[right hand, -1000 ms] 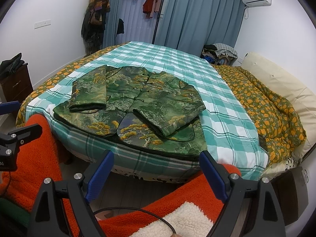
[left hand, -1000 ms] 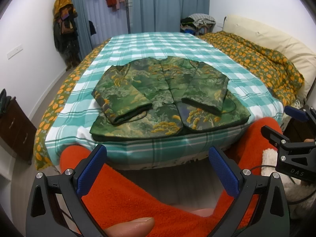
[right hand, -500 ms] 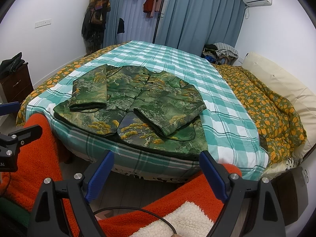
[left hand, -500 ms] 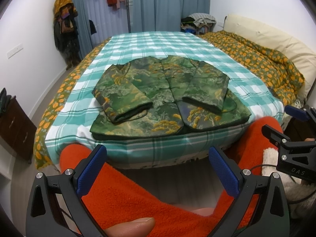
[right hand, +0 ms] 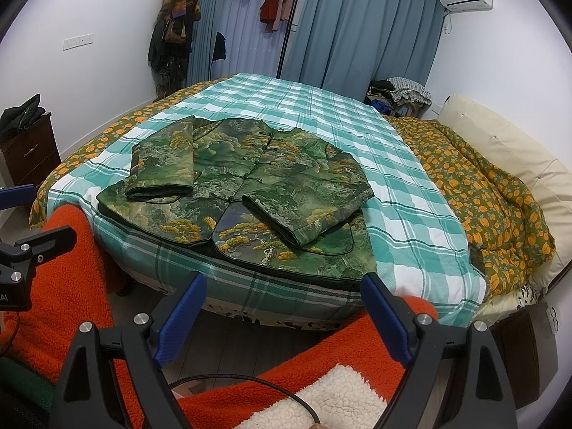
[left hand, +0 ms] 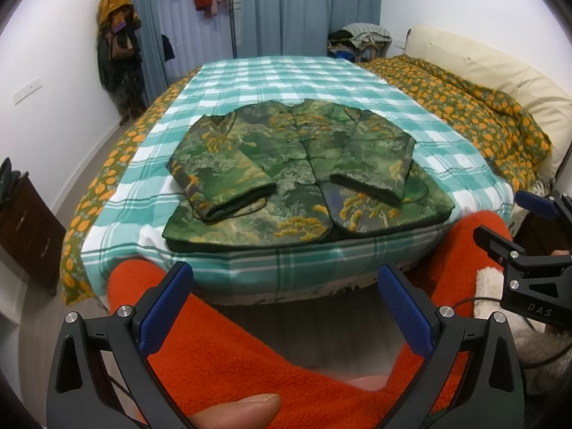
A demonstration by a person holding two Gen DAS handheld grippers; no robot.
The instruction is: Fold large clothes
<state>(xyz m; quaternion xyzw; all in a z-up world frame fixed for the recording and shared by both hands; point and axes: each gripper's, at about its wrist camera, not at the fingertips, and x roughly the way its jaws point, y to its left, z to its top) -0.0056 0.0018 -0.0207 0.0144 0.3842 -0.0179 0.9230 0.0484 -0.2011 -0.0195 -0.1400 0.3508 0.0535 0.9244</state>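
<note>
While both tools hang back off the foot of the bed, nothing is gripped. Left hand-held gripper [left hand: 286,307]: jaws spread wide, blue pads apart, nothing between them; a thumb shows at its base. Right hand-held gripper [right hand: 282,314]: likewise wide open and holding nothing, a black cable trailing beneath it.

Directly below and between the two: orange fleece [left hand: 221,354] over the person's legs, reaching forward to the bed edge.

Just ahead of both grippers: the near edge of the bed [right hand: 422,214], covered in teal checked sheet.

Ahead on that sheet, close to the near edge: the green patterned jacket [left hand: 300,178], lying front-up, knot buttons closed down the middle. From the left gripper it sits dead ahead; from the right gripper, ahead and slightly left. Neither gripper touches it.

Progress, judged from the lie of it: both sleeves [right hand: 161,164] are already folded inward across the chest, cuffs pointing toward the hem. The body is still full length, the hem nearest the grippers. Remaining, likely: take the hem corners, one per gripper, and carry them up toward the collar, perhaps a second fold after. The cloth looks padded, so it may spring back.

Farther ahead and to the right: an orange-flowered duvet [right hand: 493,193], bunched. Beyond: blue curtains [right hand: 357,28].
</note>
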